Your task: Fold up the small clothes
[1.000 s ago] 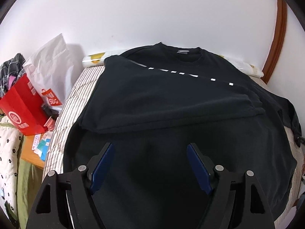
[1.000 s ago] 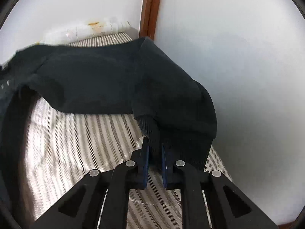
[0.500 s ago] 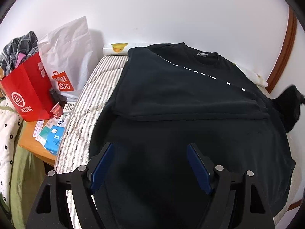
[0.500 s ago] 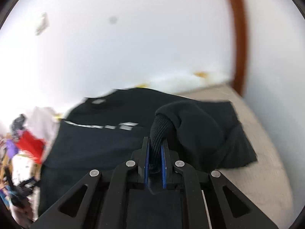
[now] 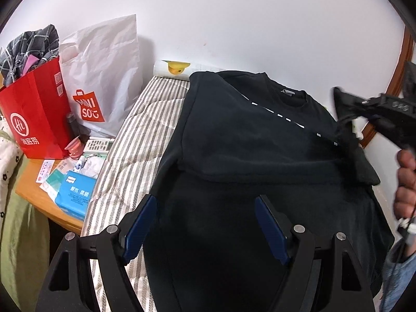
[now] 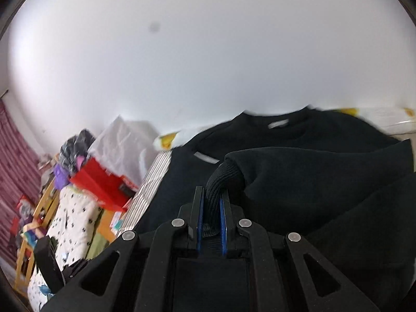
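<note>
A black sweatshirt (image 5: 247, 140) lies spread on the striped bed, its left sleeve folded across the chest. My left gripper (image 5: 205, 223) is open and empty, hovering above the sweatshirt's lower part. My right gripper (image 6: 211, 202) is shut on the ribbed cuff (image 6: 221, 179) of the right sleeve and holds it lifted above the sweatshirt's body (image 6: 286, 130). The right gripper also shows at the right edge of the left wrist view (image 5: 348, 130), held by a hand, with the sleeve hanging from it.
A striped mattress (image 5: 140, 140) lies under the sweatshirt. At its left, a wooden side table (image 5: 33, 195) carries a red bag (image 5: 36, 114), a white bag (image 5: 104, 78), a remote and packets. White wall behind; brown door frame (image 5: 400, 62) at right.
My right gripper has carried the sleeve cuff up and leftward from the bed's right edge over the sweatshirt's body. My left gripper has drawn back and leftward, staying open.
</note>
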{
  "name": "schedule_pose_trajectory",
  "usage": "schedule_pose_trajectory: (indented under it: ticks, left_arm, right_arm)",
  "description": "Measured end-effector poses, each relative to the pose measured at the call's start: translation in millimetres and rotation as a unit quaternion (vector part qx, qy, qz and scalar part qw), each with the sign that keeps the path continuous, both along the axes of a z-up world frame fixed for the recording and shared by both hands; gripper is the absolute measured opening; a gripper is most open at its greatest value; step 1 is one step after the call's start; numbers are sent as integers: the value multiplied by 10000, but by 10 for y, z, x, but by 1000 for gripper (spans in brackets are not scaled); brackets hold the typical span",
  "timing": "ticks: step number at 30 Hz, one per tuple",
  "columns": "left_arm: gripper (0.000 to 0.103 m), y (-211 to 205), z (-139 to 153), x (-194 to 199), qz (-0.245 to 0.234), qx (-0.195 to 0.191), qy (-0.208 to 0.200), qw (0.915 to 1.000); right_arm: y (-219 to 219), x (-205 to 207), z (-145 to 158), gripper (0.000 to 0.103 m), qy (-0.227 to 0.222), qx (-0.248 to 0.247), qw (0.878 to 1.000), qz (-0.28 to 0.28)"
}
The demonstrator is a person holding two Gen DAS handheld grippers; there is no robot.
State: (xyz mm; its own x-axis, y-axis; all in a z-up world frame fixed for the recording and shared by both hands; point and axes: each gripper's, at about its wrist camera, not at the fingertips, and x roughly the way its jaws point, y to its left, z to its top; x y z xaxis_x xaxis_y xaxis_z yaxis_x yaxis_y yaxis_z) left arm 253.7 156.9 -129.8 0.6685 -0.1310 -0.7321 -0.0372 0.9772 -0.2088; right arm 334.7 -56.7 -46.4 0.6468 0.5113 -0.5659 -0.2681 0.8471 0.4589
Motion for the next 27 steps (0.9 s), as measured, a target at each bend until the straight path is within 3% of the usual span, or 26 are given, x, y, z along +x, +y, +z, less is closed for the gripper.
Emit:
schedule_pose_trajectory:
  ticks: [5,10,14,18,21,24,26,27]
  left_arm:
    - [76,-133,-4,111,-150,-39,45,9999]
    - [76,-410,35,290,-461,-92,41,9989]
    - [76,-668,44,542,-668,-62,32,9977]
    - [75,-870,-2,774,-762,-89,127,9970]
    - [73,-998,-70,944,-767,-5,207,9968]
    - [61,-1085,-177,1098,-650,113,432,9969]
    - [58,-1125,-245,1157,-609,148,567,9964]
    - [51,-1153,-279,1176,-582,165,607,9963]
  right_arm:
    - [196,17,-220,22,133,-277,9989,363]
    - [-397,-351,-212,43,-165,-860,9960,-186]
    - [-979,-658,-304,44,-198,-1720,9811,-859]
    - [-1608,-846,-534,44,130,-2290,9612,-1532]
    - [-1972,-874,-722,44,414,-2339,9550,-1776]
    - [-2198,-798,-957,44,753,-2144,9572,-1793]
    - [-2223,-722,-1066,44,840,-2125,9568,-1797]
    - [-2235,-690,-1114,44,862,-2110,9571,-1786]
